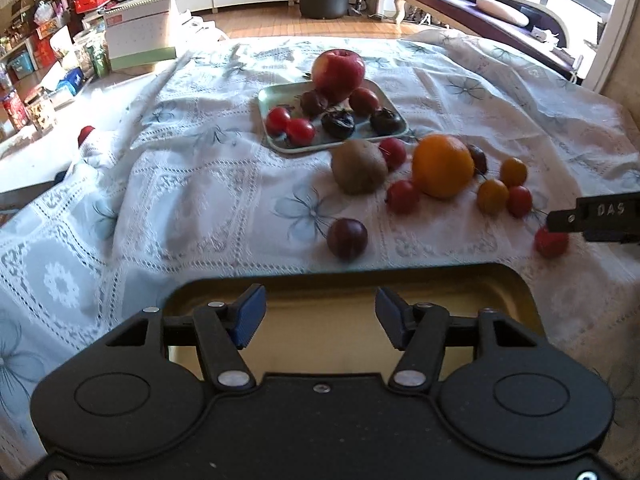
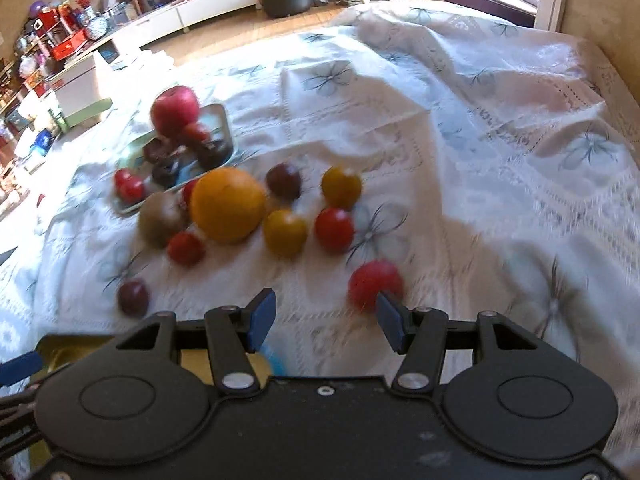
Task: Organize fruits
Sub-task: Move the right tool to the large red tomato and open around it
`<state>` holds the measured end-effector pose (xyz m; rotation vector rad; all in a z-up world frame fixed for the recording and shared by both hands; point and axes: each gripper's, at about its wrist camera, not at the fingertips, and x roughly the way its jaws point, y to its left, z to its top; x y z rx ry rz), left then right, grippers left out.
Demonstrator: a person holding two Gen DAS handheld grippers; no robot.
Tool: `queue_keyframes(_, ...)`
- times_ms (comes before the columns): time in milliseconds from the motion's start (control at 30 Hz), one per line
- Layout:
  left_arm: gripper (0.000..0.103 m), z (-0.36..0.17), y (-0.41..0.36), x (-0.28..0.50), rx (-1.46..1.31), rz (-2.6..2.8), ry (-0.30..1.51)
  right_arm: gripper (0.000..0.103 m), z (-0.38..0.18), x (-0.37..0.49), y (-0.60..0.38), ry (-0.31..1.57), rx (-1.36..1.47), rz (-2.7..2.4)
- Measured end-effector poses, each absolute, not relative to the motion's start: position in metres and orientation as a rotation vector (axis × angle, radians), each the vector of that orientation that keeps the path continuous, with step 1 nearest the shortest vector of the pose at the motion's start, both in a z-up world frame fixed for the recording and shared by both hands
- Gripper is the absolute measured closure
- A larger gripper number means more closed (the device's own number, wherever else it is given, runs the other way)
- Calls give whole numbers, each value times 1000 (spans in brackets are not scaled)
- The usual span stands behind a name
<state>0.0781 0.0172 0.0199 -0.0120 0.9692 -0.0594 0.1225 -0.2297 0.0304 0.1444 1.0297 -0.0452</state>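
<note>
Left gripper (image 1: 320, 316) fingers spread over gold tray (image 1: 516, 284), right gripper (image 2: 326, 320) fingers spread, kiwi (image 1: 359, 166) long axis upright

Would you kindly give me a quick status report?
Both grippers open, empty. Red tomato by right gripper's fingertip. Gold tray under left gripper. Nothing blocking.

One marking is legible: "DAS", raised on the right gripper (image 1: 600, 220) at the tablecloth's (image 1: 200, 184) right edge. Print on the background boxes cannot be read.
</note>
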Motion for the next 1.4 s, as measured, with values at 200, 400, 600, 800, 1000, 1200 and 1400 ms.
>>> queue_keyframes(200, 40, 13, 17, 91, -10, -78, 1009, 44, 24, 144, -240, 1044, 150, -77)
queue_keyframes(400, 40, 10, 19, 101, -34, -69, 1034, 44, 9, 154, -246, 1091, 178, -91)
queue_keyframes(600, 40, 5, 15, 101, -5, -70, 1046, 44, 2, 153, -244, 1072, 136, -96)
queue_keyframes(800, 40, 2, 13, 103, 9, -73, 1059, 44, 4, 153, -246, 1050, 144, -72)
queue_keyframes(1000, 40, 2, 13, 107, 24, -73, 1052, 42, 4, 156, -252, 1052, 186, -74)
queue_keyframes(1200, 40, 5, 16, 113, 8, -91, 1030, 42, 0, 156, -250, 1052, 169, -85)
queue_keyframes(1400, 40, 5, 17, 129, -81, -141, 1032, 44, -10, 162, -251, 1103, 153, -121)
